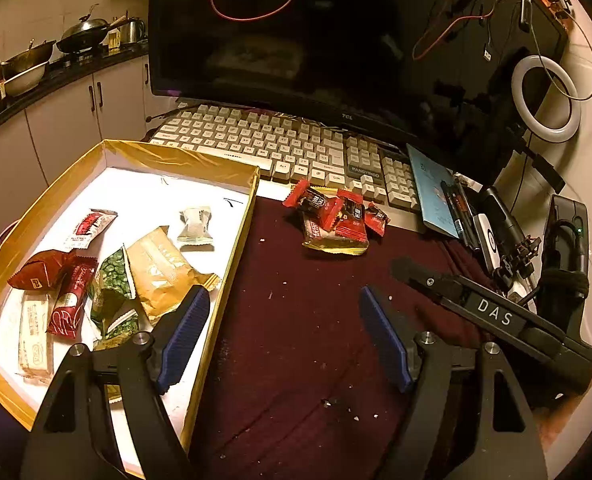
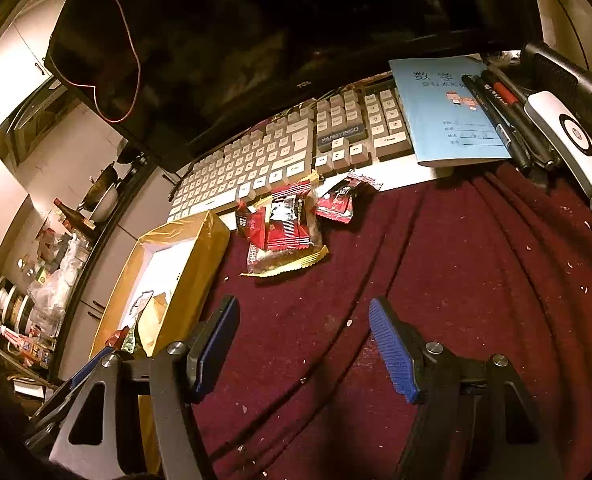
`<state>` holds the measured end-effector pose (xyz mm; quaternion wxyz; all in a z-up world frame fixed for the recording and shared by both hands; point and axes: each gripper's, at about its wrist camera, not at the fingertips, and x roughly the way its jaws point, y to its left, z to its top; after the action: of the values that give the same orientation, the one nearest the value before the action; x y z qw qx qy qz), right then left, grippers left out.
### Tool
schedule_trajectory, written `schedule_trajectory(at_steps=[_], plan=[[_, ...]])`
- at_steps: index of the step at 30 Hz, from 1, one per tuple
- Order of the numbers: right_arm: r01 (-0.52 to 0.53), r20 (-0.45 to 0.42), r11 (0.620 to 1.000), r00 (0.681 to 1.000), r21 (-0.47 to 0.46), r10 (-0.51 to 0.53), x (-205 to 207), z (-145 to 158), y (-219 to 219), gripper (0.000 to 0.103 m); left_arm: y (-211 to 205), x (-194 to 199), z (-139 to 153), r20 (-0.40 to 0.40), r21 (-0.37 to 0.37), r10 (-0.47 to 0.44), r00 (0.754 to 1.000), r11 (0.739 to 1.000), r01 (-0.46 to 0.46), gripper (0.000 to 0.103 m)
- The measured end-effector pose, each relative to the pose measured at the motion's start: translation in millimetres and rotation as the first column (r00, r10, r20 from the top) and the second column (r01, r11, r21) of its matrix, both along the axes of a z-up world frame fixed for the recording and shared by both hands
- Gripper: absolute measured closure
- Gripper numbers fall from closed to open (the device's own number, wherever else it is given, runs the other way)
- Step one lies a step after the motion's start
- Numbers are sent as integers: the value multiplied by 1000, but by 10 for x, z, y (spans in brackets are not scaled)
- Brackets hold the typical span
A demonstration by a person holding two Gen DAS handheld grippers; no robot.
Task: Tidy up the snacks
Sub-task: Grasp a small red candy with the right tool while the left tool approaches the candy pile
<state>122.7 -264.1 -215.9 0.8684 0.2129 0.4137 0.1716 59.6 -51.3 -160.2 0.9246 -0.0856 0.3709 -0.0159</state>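
Gold-rimmed open box (image 1: 200, 156), white floor, left half of left wrist view; seen at lower left in right wrist view (image 2: 192, 256).
Inside, lower left: dark red packet (image 1: 40, 270), red-white packet (image 1: 70, 304), green packet (image 1: 114, 284), tan-gold packet (image 1: 162, 268), pale bar wrapper (image 1: 36, 336), all overlapping or touching.
Apart, further up: red-white sachet (image 1: 90, 228); small white candy (image 1: 195, 226).
Loose pile (image 1: 334, 216) on maroon cloth, centre frame, below keyboard: small red wrappers atop gold-edged clear pack (image 2: 284, 256).

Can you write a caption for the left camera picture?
Open left gripper hovers between the snack box and leftover red packets.
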Motion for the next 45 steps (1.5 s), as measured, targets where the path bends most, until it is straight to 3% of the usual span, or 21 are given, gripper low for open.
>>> schedule_trajectory(at_steps=[4,7,9,16,22,24,29,32,35,40,45], plan=[[-19,2,1000,1000,-21,19,24,25,38,34,130,41,-5,-5,-48,1,1000,999,-1,26],[-23,5,999,1000,-45,23,49,61,38,34,326,145,-43,-49,-156,-3,999,988,-4,26],[-25,2,999,1000,-44,25,80,81,-2,34,391,193,-51,-62,-188,1,998,982,-12,26],[-31,-55,998,998,-46,28,525,87,-89,36,405,309,-11,-89,-208,-6,996,978,-13,26],[74,-183,994,979,-79,-87,1083,-117,-51,52,298,327,-25,-99,-170,-3,995,985,-14,26],[96,-222,992,969,-79,-112,1207,-198,-25,63,278,341,-20,-101,-163,4,995,986,-21,26],[111,-215,981,966,-161,-145,1382,-238,108,67,205,336,-2,-100,-137,5,995,990,-19,26],[85,-181,962,974,-259,-135,1380,-214,261,80,192,318,-1,-94,-130,11,995,991,-24,26],[72,-153,944,980,-323,-127,1307,-194,350,83,171,324,-8,-99,-126,7,995,992,-19,26],[88,-137,962,983,-257,-126,1012,-106,145,86,144,341,-3,-95,-115,3,995,993,-14,26],[82,-126,988,987,-131,-98,608,-79,-187,87,62,490,-18,-108,-124,-23,994,992,10,26]])
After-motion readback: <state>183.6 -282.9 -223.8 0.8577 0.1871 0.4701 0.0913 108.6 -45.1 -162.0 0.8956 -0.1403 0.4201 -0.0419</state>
